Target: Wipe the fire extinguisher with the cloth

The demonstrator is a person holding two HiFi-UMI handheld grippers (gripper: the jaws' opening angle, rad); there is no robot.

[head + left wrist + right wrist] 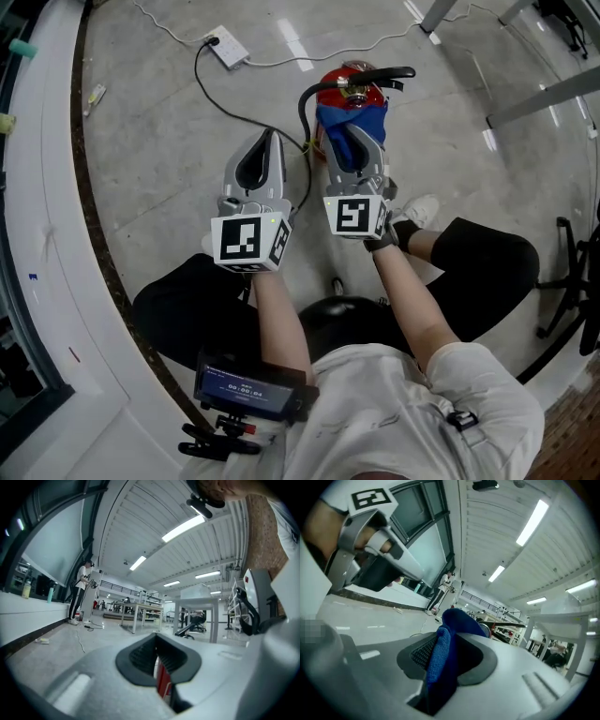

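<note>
A red fire extinguisher (349,79) with a black handle and hose stands on the grey floor, just beyond my grippers. My right gripper (349,141) is shut on a blue cloth (354,124), and the cloth lies against the extinguisher's near side below the handle. In the right gripper view the cloth (440,660) bulges up from between the pads of that gripper (440,637). My left gripper (269,137) hovers to the left of the extinguisher, shut and empty. Its own view shows a slit between the pads of the gripper (157,639), with a red strip of the extinguisher (162,679) behind.
A white power strip (227,47) and a black cable (234,114) lie on the floor beyond the left gripper. A curved white ledge (47,234) runs along the left. A chair base (572,272) stands at the right, table legs (530,98) at top right. The person's shoe (422,210) rests near the extinguisher.
</note>
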